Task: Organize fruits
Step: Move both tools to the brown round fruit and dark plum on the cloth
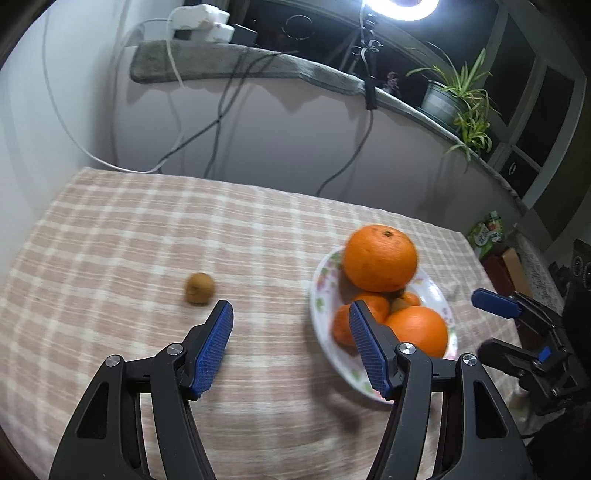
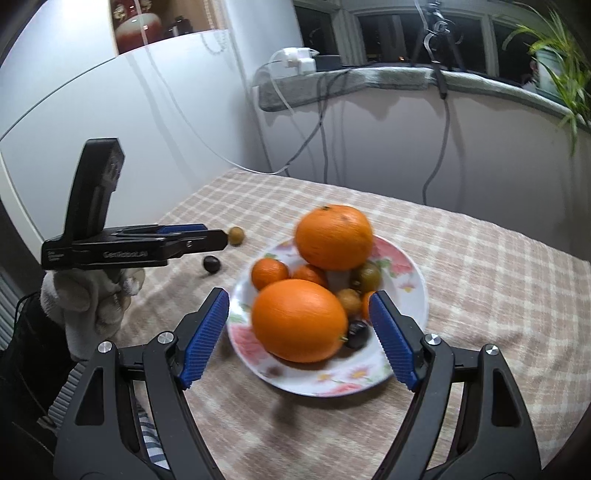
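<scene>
I have the plate (image 2: 402, 284) of fruit sitting on the checked cloth of the bench (image 2: 480, 295), toward its right side as my left camera sees it, and it is piled high: one big orange (image 2: 334, 236) rides on top at the back, a second big orange (image 2: 299, 321) lies at the front, and between and around them I count two small mandarins (image 2: 269, 273), a greenish small fruit (image 2: 367, 277), a yellowish one (image 2: 349, 301) and a dark round one (image 2: 356, 334) at the front right of the plate. Off the plate, on the bare cloth to its left, a small brownish-yellow fruit (image 1: 200, 288) lies alone in the left camera; the right camera shows it too, with a dark round fruit (image 2: 212, 264) lying loose near it, closer to the plate. My right tongs (image 2: 299, 334) are spread wide with nothing between them, hanging just in front of the plate so the near orange sits framed between the two blue pads (image 2: 205, 338). My left tongs (image 1: 291, 345) are spread wide as well and hold nothing, poised above the cloth between the loose brownish fruit and the plate, the right-hand pad overlapping the plate's near edge in view. From the right camera I see the left tool side-on, held in a hand in a grey glove (image 2: 86, 302). Beyond the bench there is a grey-covered ledge (image 1: 236, 62) with white chargers and trailing cables, a potted plant (image 1: 458, 99) and a ring light (image 1: 400, 7)
</scene>
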### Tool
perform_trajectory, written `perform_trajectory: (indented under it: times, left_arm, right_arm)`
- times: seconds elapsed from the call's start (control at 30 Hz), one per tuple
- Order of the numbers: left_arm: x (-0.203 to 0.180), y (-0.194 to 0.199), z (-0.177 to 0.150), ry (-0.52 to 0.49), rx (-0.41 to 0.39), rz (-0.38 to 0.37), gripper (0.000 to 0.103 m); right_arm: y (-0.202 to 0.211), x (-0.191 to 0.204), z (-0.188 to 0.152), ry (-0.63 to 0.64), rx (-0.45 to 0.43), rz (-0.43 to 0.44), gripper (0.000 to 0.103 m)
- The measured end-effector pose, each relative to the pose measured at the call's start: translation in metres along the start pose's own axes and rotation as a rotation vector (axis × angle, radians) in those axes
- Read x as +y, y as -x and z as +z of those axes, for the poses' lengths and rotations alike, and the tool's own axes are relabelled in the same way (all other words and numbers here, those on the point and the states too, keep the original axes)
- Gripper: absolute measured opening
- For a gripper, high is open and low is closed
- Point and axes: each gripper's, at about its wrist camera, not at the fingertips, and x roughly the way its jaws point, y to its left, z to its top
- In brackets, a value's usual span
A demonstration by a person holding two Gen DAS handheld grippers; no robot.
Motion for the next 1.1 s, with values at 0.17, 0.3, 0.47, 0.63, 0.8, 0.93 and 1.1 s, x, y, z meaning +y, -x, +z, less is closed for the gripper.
perform_trajectory:
  times: [0.17,0.3,0.47,0.63,0.8,0.93,1.1]
  left_arm:
    - [0.019,0.006,0.001,0.006,-0.01,0.038,0.065]
    - [0.03,0.007,0.003,0.009,-0.012,0.051,0.065]
    - [0.046,0.006,0.008,0.034,-0.009,0.035,0.065]
    - [0.061,0.0,0.012,0.073,0.001,0.012,0.062]
    - [0.071,-0.009,0.013,0.077,0.023,-0.002,0.053]
    - [0.076,-0.016,0.014,0.073,0.037,-0.015,0.048]
    - [0.079,-0.026,0.015,0.048,0.059,-0.02,0.043]
  right_arm:
    - [-0.01,0.024,0.004,0.05,0.009,0.033,0.081]
    - [-0.021,0.045,0.007,0.09,0.017,0.068,0.081]
    - [-0.037,0.071,0.01,0.134,0.034,0.103,0.081]
    - [-0.058,0.093,0.012,0.148,0.062,0.141,0.081]
    - [-0.078,0.106,0.014,0.144,0.09,0.163,0.081]
    - [-0.097,0.109,0.016,0.115,0.116,0.149,0.081]
    - [-0.118,0.11,0.018,0.093,0.153,0.125,0.07]
